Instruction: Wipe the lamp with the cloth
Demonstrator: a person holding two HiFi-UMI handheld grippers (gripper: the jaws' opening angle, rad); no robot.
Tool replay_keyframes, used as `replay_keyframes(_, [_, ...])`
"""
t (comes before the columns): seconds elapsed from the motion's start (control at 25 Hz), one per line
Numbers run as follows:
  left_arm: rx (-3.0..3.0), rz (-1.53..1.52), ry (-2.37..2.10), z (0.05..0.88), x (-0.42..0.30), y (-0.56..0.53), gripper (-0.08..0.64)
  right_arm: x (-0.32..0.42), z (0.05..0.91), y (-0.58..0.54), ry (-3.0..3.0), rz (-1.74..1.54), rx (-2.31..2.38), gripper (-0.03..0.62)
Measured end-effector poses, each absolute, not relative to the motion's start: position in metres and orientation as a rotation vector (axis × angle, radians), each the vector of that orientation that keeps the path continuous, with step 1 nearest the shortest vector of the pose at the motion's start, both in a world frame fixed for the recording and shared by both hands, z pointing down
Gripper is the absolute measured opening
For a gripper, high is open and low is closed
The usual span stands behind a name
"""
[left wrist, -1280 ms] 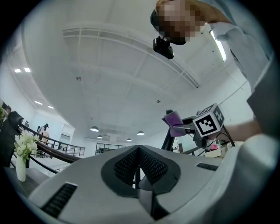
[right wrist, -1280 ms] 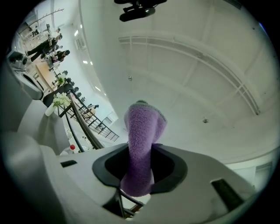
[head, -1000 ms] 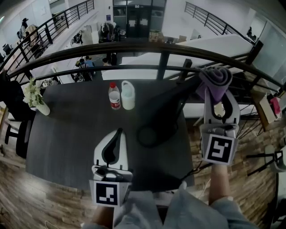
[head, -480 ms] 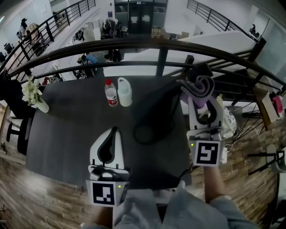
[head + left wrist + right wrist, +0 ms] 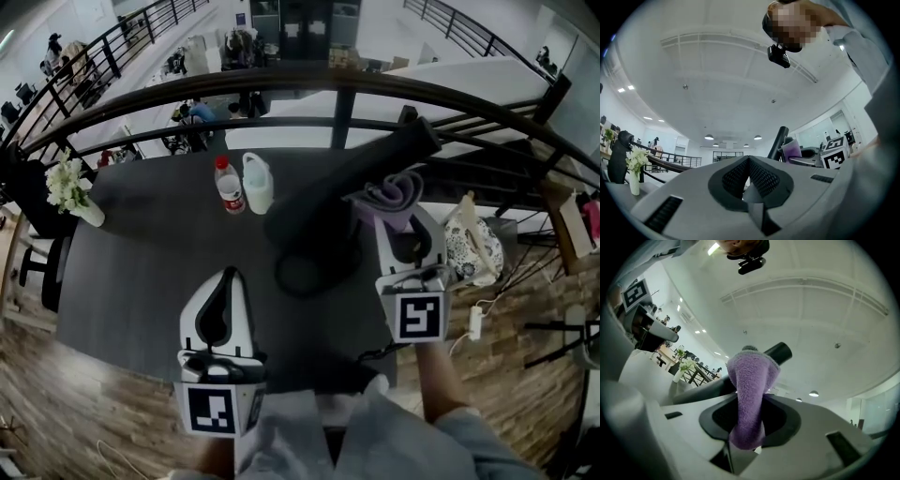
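A black desk lamp [image 5: 370, 169] stands on the dark table [image 5: 141, 262], its ring base [image 5: 307, 272] near the middle and its tube-shaped arm slanting up toward the far right. My right gripper [image 5: 395, 217] is shut on a folded purple cloth [image 5: 388, 195], which lies against the lamp arm about halfway up. In the right gripper view the cloth [image 5: 750, 390] rises from the closed jaws in front of the lamp tube [image 5: 779, 351]. My left gripper [image 5: 228, 277] rests low over the table's near side, shut and holding nothing; its view shows the lamp tube [image 5: 777, 142] and cloth [image 5: 792, 151] to the right.
A water bottle [image 5: 228, 187] and a white jug [image 5: 258, 182] stand at the table's far side. A vase of white flowers [image 5: 72, 192] sits at the left corner. A black railing [image 5: 281, 82] runs behind the table. A patterned bag [image 5: 466, 251] and a power strip [image 5: 475, 322] lie on the floor at right.
My right gripper has carried the cloth left and down the lamp arm, from near the lamp's upper end to about its middle. The left gripper has stayed where it was.
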State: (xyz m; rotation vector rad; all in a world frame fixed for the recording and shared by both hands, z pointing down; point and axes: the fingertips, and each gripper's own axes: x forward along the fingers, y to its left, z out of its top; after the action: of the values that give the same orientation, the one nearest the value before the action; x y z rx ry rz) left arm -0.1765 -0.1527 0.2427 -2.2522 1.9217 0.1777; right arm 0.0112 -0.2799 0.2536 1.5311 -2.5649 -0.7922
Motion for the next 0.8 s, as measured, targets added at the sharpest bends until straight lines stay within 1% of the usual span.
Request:
replay_keyframes(0.64, [-2.191,0.103,2.042,0.258,-0.178,-0.147,0.002,0.011,0.373,-0.288,-2.605,-0.473,1.386,0.123])
replay_keyframes(0.8, [-2.179,0.087,2.056,0.260,-0.181,-0.148,0.002,0.012,0.399,-0.289,-2.591,-0.442,1.363,0.123])
